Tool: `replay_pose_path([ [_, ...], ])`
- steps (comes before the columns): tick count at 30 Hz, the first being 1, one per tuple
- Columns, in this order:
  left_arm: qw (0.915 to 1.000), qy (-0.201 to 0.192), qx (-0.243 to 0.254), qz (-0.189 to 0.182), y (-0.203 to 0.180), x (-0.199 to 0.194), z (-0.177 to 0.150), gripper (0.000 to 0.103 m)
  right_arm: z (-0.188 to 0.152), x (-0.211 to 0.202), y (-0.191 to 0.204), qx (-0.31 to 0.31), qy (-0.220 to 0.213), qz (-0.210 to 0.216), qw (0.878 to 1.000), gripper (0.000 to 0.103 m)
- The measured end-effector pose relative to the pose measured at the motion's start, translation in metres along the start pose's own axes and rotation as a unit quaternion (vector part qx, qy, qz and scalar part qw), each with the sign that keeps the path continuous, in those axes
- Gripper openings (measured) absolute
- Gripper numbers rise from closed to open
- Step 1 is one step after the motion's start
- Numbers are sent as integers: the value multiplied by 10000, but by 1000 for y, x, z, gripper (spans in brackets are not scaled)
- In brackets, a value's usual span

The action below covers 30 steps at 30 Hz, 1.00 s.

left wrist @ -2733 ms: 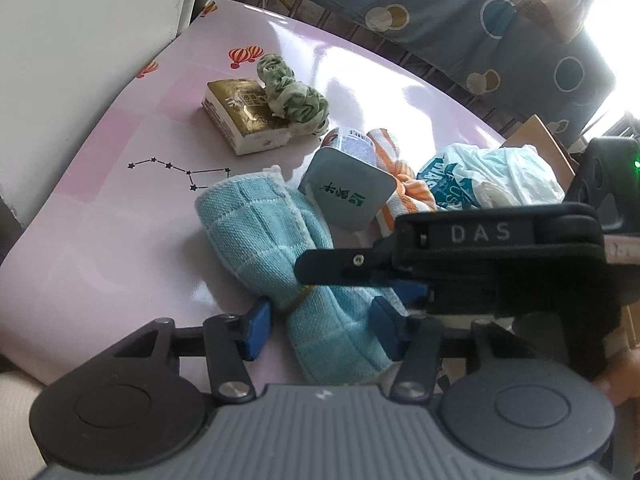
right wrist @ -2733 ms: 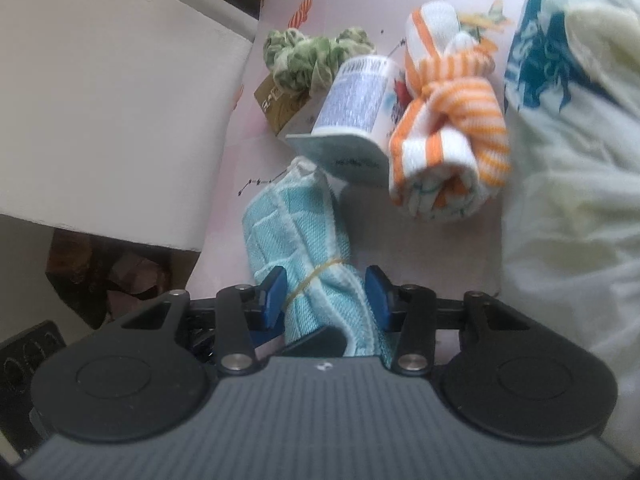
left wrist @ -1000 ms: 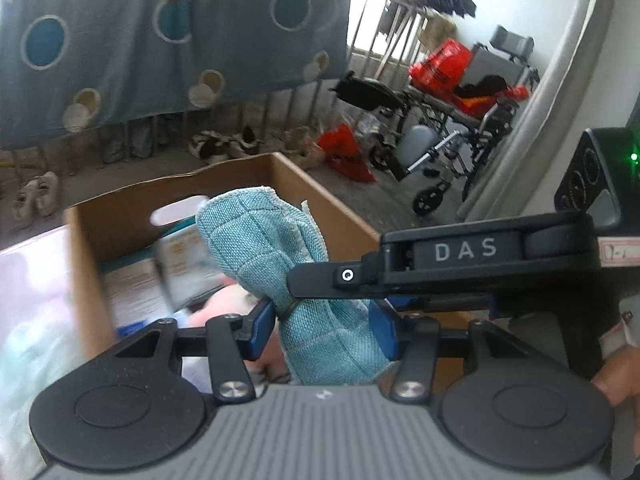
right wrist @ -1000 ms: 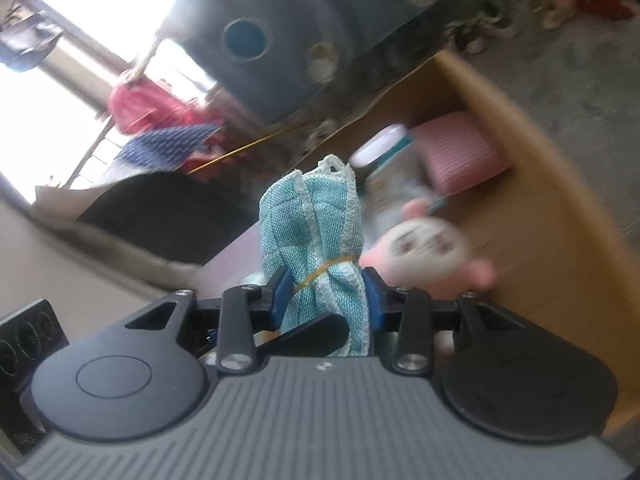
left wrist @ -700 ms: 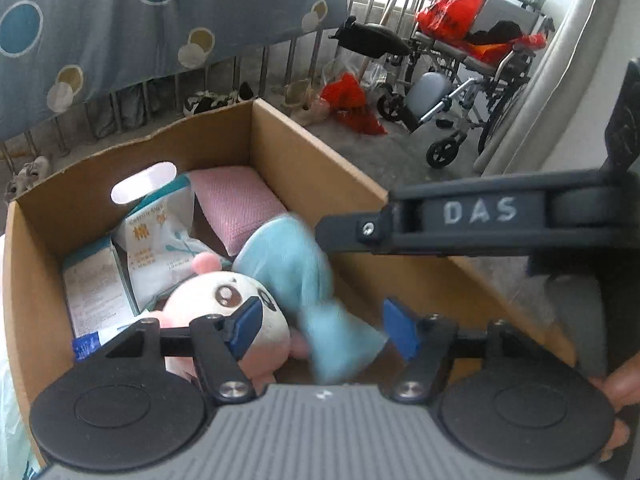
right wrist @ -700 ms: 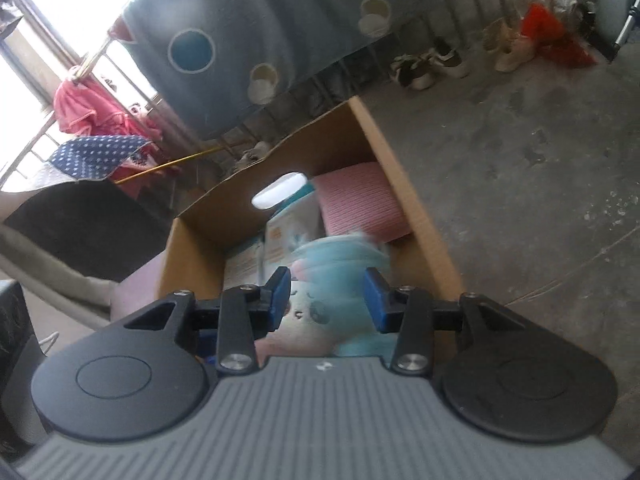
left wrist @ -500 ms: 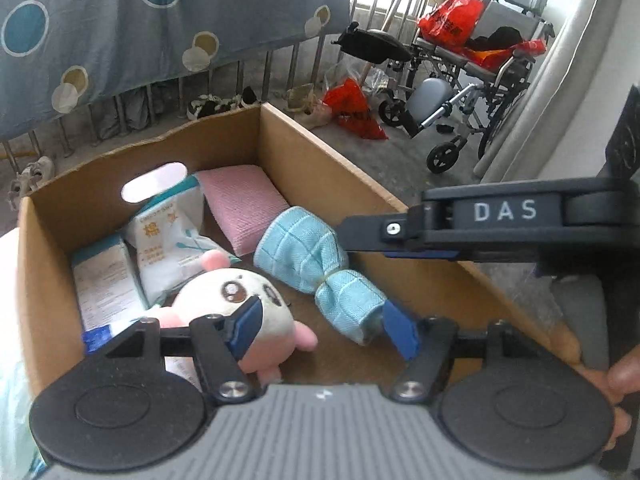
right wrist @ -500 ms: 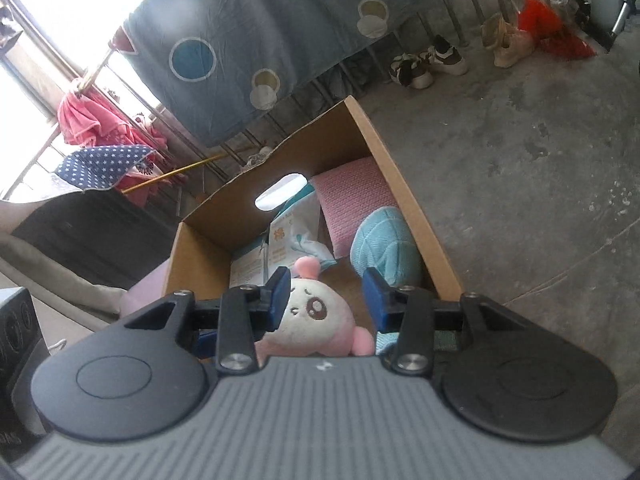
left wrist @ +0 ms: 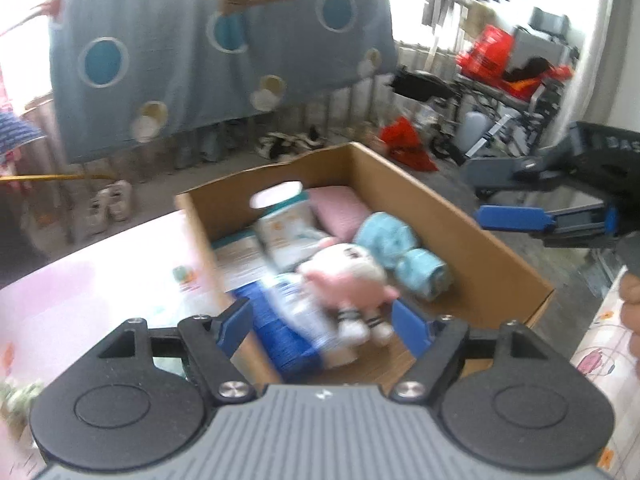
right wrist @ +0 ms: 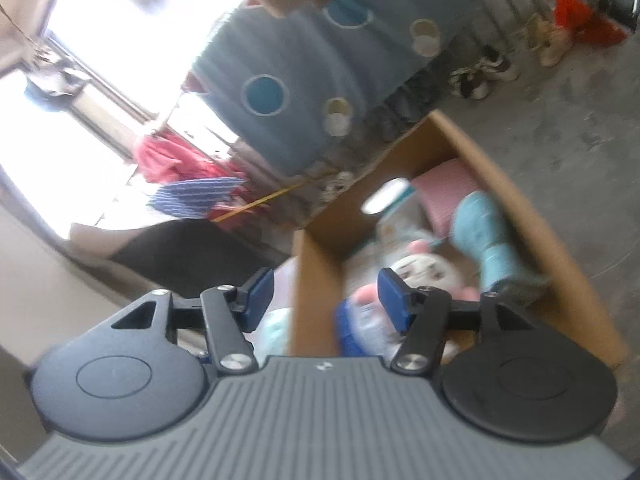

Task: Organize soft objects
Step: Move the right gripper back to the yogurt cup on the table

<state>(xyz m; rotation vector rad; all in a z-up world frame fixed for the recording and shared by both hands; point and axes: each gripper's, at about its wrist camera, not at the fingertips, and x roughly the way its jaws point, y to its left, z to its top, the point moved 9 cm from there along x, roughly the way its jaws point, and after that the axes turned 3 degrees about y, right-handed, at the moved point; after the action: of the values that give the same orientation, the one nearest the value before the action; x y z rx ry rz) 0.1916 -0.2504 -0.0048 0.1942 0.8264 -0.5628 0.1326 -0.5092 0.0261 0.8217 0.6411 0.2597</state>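
- Blue towel roll (left wrist: 402,254) lies in cardboard box (left wrist: 476,248), beside pink plush (left wrist: 344,276).
- Left gripper (left wrist: 320,326) and right gripper (right wrist: 326,294): jaws just opening, wide, empty.
- Risk: sweeping low over the box could snag its wall.

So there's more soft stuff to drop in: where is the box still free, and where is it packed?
Bare floor shows at the near end of the cardboard box, between the plush toy's feet and the near wall. The far end is crowded: pink cushion, tissue packs and blue towel roll against the right wall.
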Motion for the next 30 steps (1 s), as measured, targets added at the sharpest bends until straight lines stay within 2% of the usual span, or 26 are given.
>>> replay_pose_path([
  [7,9956,-153,-667,646,79,-61,-54,79,-49,20,60,-123,395,578,9975,68],
  [15,9786,-209,-1444,1454,168,-110,-133,79,-115,85,127,-535,1305,897,9859,69],
  [20,9678,-198,-1830,1720,206,-127,-176,79,-155,121,171,-831,1787,1011,9752,69],
  [24,9616,-167,-1958,1915,229,-130,-203,79,-186,151,201,-1110,2142,1028,9650,69],
  [30,9641,-388,-1729,1976,248,-127,-224,81,-222,191,220,-1509,2514,758,9530,69],
])
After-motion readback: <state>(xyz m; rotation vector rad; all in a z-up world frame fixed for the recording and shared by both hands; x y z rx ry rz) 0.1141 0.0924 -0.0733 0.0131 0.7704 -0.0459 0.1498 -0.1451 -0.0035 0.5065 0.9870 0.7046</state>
